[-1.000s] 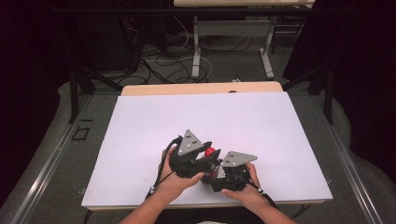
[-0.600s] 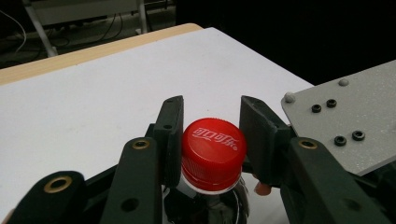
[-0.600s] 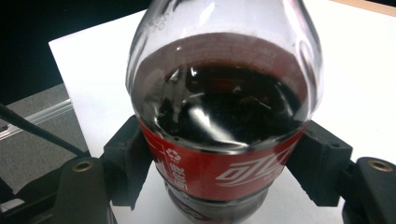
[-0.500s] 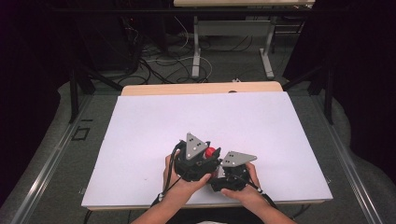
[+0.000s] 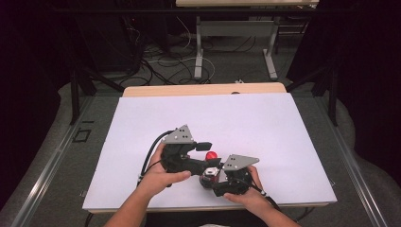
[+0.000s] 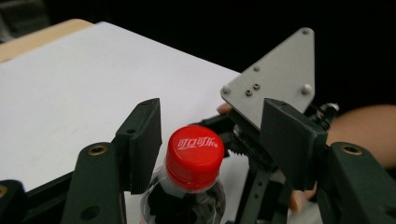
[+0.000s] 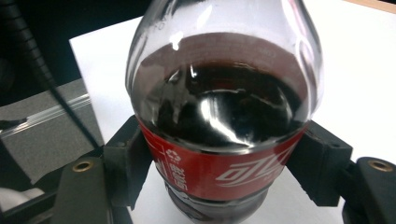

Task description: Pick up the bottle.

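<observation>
Right gripper view: glossy clear bottle (image 7: pixel 224 116), dark cola, red label.

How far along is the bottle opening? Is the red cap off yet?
Not yet. Done: the right gripper is shut on the cola bottle, holding it firm over the white table. In hand: the left gripper has just been opening its fingers, which sit either side of the red cap without pressing it. Left: the cap is on the bottle and needs to come off.

Left claw (image 6: pixel 208 140): jaws just opened off the red cap (image 6: pixel 194 156), now standing clear either side; claw shifted slightly leftward over the worktop (image 5: pixel 265 123).
</observation>
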The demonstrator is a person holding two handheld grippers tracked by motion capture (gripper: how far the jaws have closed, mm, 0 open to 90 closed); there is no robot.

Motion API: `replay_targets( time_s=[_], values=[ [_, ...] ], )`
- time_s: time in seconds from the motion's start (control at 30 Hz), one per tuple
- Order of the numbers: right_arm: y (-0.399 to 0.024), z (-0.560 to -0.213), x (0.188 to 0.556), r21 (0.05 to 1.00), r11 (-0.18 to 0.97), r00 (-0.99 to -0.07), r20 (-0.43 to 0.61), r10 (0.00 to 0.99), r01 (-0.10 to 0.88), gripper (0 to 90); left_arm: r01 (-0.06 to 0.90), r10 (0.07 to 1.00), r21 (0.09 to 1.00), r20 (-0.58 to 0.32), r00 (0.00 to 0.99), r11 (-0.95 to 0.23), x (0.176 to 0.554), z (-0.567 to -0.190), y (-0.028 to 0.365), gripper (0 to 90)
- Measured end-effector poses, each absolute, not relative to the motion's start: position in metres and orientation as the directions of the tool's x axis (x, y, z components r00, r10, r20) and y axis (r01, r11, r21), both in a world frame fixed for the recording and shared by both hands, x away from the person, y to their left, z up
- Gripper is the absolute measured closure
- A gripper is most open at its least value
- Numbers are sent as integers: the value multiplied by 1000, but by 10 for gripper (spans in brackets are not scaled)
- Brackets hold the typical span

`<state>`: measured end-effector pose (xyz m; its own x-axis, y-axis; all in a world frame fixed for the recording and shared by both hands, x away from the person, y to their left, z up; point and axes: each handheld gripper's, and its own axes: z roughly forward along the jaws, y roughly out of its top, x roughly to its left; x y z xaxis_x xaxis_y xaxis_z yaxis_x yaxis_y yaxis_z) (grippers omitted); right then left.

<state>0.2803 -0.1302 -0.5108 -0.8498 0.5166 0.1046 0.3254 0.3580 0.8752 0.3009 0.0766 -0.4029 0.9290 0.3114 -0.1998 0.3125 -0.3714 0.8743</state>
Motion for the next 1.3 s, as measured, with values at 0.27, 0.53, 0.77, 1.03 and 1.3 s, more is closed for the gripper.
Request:
replay_targets(
  time_s=[0.27,0.53,0.77,1.03,1.3],
  values=[
    [-127,-510,277,869,387,-877,101,470,307,288,266,182,866,-206,962,-423,312,-410,82,487],
    [-127,-510,276,874,384,-880,96,465,298,288,241,198,859,-167,966,-452,311,-410,80,609],
    [-127,-510,276,877,375,-873,96,479,302,288,248,236,861,-155,959,-443,308,-410,79,616],
    [-129,-510,279,875,367,-852,92,515,317,288,260,343,863,-109,933,-433,299,-410,71,618],
    [-134,-510,281,874,358,-826,83,557,330,288,308,495,864,-80,865,-398,288,-409,54,618]
  ],
)
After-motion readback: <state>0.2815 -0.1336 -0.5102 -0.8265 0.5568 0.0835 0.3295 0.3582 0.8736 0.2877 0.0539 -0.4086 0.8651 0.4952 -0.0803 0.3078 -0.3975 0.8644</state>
